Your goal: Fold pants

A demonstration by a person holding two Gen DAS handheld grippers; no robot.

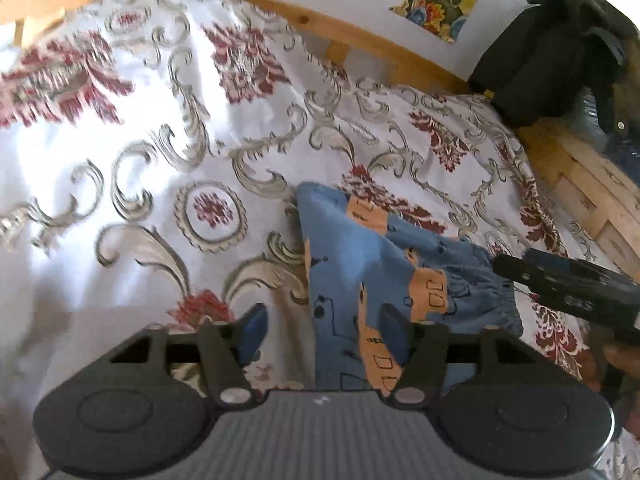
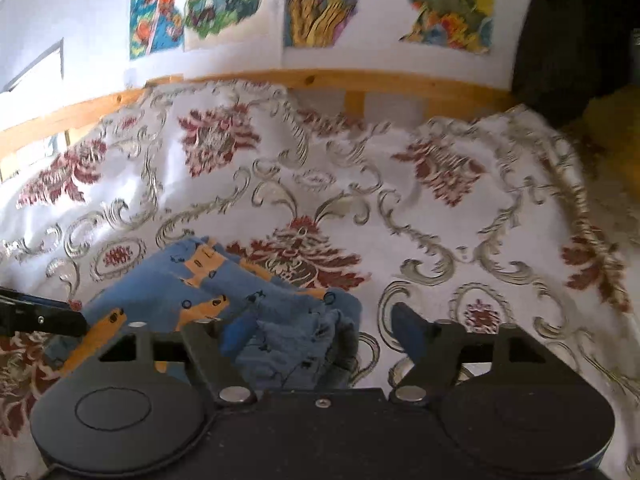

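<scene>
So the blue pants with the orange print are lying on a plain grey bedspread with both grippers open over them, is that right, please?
Not quite: the bedspread is not plain grey but white with red floral medallions and grey scrolls, as the right wrist view shows. The rest holds: the blue pants with the orange print lie on it, and both the left gripper and right gripper are open over them.

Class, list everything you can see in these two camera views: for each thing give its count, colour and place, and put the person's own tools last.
Pants: one, blue with orange print, bunched on the bedspread.
Bedspread: one, white with red and grey flowers, over the bed.
Bed frame: one, light wood, along the wall.
Pictures: several, bright colours, on the wall.
Dark clothing: one heap, black, far right.
Left gripper: black, blue pads, open over the pants' edge.
Right gripper: black, blue pads, open, astride the pants.
</scene>
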